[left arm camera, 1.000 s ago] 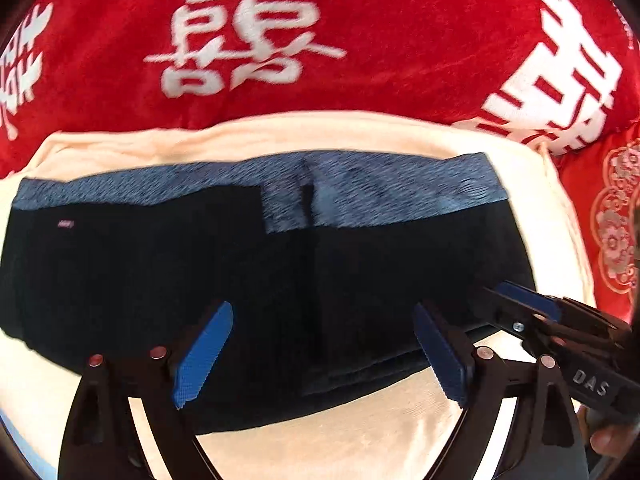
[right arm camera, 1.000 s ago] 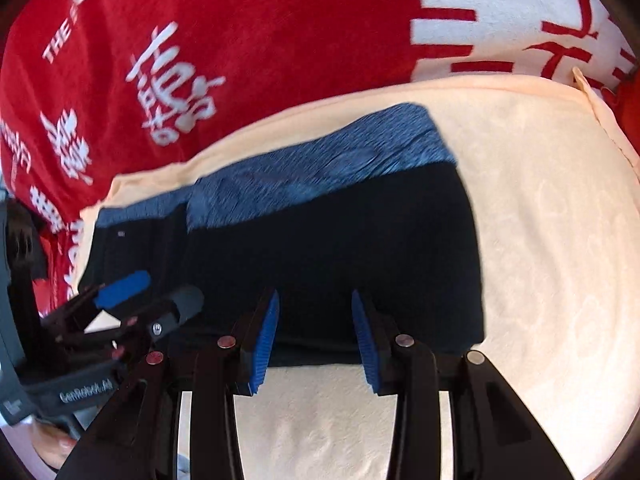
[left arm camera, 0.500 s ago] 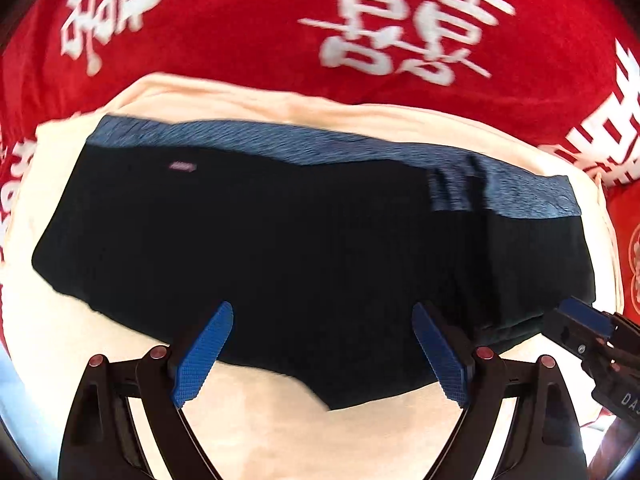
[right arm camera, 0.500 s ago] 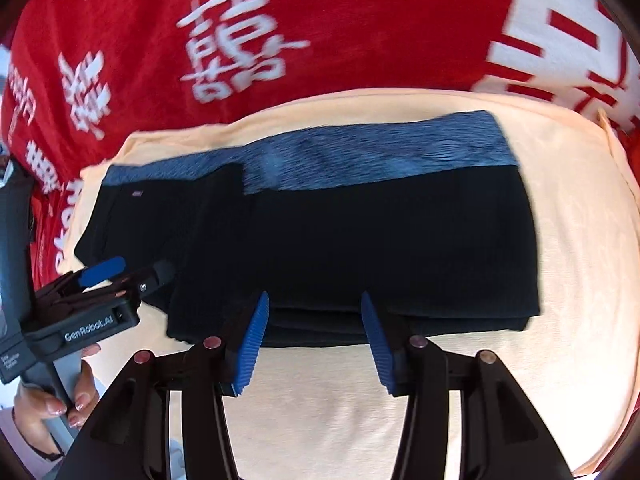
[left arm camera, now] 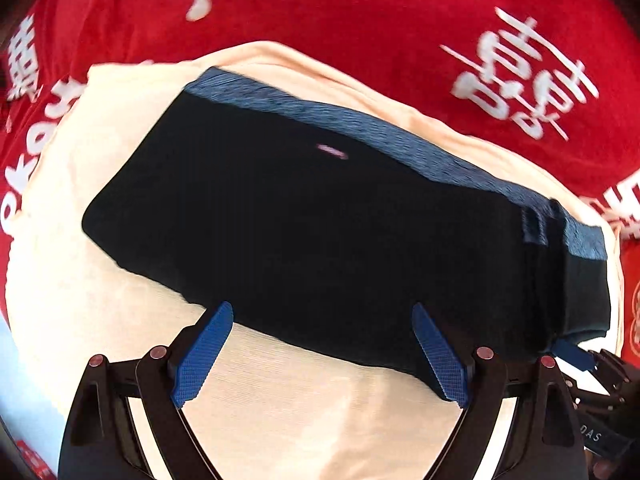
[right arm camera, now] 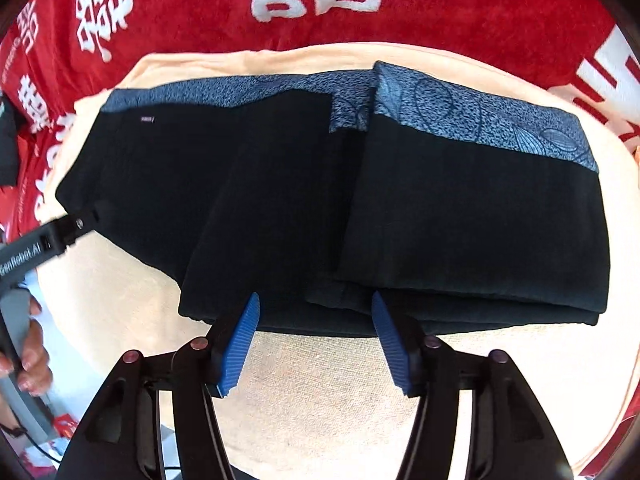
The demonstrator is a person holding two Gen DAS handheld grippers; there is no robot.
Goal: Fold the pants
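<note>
The black pants point(right arm camera: 360, 208) lie flat and folded across the middle of the cream towel point(right arm camera: 320, 392), so they fill most of that space. In front of them the towel is bare — room there for both grippers. Nothing is between the open fingers of the left gripper point(left arm camera: 320, 350). The right gripper point(right arm camera: 316, 344) is opening, with nothing in its gap either. Behind the pants the red blanket point(left arm camera: 360, 32) lies low and soft.

Red blanket point(right arm camera: 500, 12) with white characters under cream cloth point(right arm camera: 320, 392).
</note>
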